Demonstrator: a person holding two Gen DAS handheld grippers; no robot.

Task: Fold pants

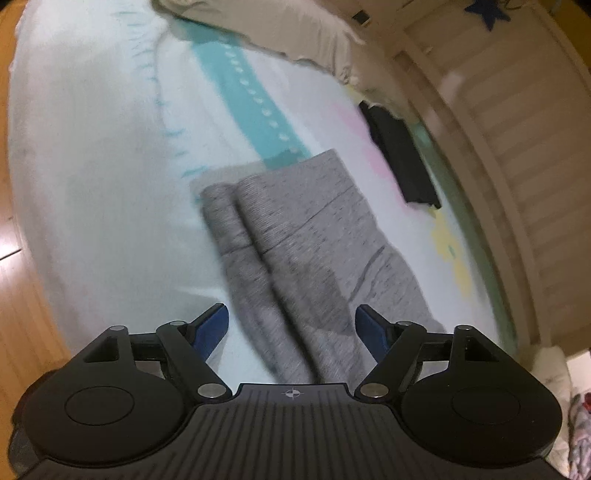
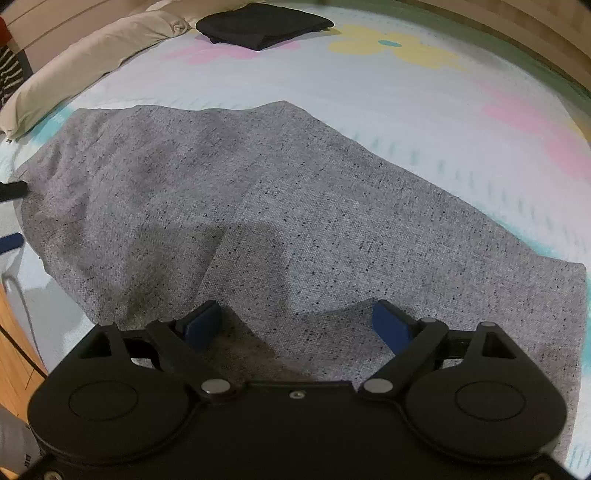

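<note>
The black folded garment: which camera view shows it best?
The right wrist view: the black folded garment lies sharp and whole on the bed, near the beige pillow. In the left wrist view it is blurred and narrow.

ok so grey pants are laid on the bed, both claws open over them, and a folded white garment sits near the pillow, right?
Not quite: the folded garment near the pillow is black, not white, as the right wrist view shows. Grey pants on the bed and both claws, left and right, open are correct.

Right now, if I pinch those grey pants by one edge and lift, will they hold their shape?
Probably not. The grey pants lie in soft creases and overlapping layers, so they'll likely droop and unfold. The knit looks thick, so probably grippy rather than slippery. Both grippers are open.
</note>
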